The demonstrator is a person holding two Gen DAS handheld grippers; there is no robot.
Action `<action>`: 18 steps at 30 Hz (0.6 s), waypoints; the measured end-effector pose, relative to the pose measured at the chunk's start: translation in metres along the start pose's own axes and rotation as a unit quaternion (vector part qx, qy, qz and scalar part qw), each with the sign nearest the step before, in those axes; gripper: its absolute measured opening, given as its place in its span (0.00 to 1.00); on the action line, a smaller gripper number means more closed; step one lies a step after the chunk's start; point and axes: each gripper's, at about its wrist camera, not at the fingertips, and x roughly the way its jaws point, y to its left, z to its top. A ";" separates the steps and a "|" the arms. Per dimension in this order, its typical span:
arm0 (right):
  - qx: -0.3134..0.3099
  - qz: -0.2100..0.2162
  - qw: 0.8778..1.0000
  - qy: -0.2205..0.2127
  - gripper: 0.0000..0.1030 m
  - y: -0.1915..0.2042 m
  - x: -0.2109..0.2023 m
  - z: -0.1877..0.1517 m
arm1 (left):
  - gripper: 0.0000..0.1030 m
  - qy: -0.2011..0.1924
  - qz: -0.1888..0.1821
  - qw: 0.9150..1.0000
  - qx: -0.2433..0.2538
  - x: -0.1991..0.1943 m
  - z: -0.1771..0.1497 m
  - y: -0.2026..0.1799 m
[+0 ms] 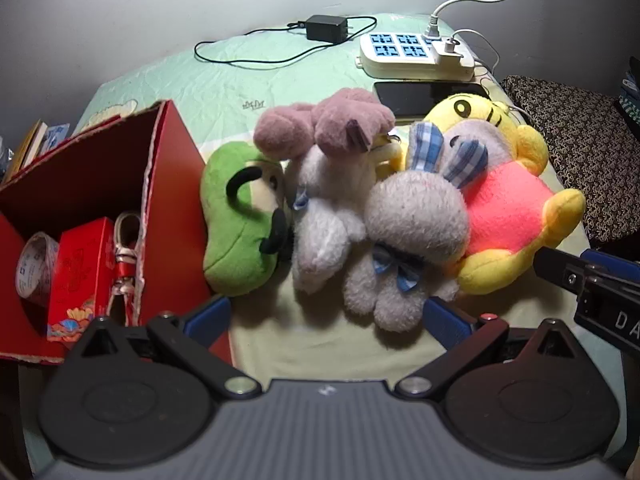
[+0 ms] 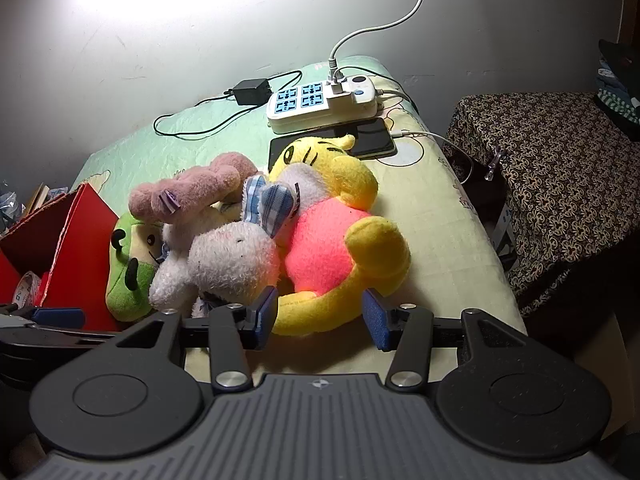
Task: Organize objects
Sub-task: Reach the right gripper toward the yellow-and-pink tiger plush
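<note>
Plush pile (image 1: 384, 208) sits mid-bed, beside the red box (image 1: 168, 184). We have the left gripper (image 1: 328, 320) wide apart over the grey bunny (image 1: 412, 216); right gripper (image 2: 320, 316) apart, straddling the bear (image 2: 332, 248) leg, not clamped.

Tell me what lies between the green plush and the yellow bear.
Two pale plush rabbits: one with pink ears, one with checked ears, pressed side by side. Green plush, yellow bear. The left wrist view shows it best.

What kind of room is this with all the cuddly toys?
Probably a bedroom. The plush toys lie on what looks like a bed with a cartoon-print sheet, pushed against a wall, and a phone is charging by a power strip.
</note>
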 end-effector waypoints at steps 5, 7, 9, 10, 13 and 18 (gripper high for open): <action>-0.014 -0.010 1.000 -0.003 0.54 0.009 0.001 -0.003 | 0.99 0.003 0.006 1.000 0.007 0.004 -0.004 0.002; -0.015 -0.019 1.000 -0.007 0.54 0.013 0.000 -0.004 | 0.99 0.007 0.002 1.000 0.004 0.007 -0.006 0.006; -0.015 -0.023 1.000 -0.006 0.54 0.016 -0.002 -0.005 | 0.99 0.014 0.001 1.000 -0.002 0.010 -0.007 0.009; -0.017 -0.020 1.000 -0.004 0.54 0.018 -0.003 -0.005 | 0.99 0.014 0.000 1.000 -0.005 0.010 -0.008 0.010; -0.015 -0.021 1.000 -0.002 0.54 0.019 -0.002 -0.005 | 0.99 0.015 -0.004 1.000 -0.012 0.012 -0.010 0.013; -0.002 -0.016 1.000 0.009 0.54 0.020 0.001 -0.007 | 0.99 0.009 -0.001 1.000 -0.003 0.010 -0.013 0.011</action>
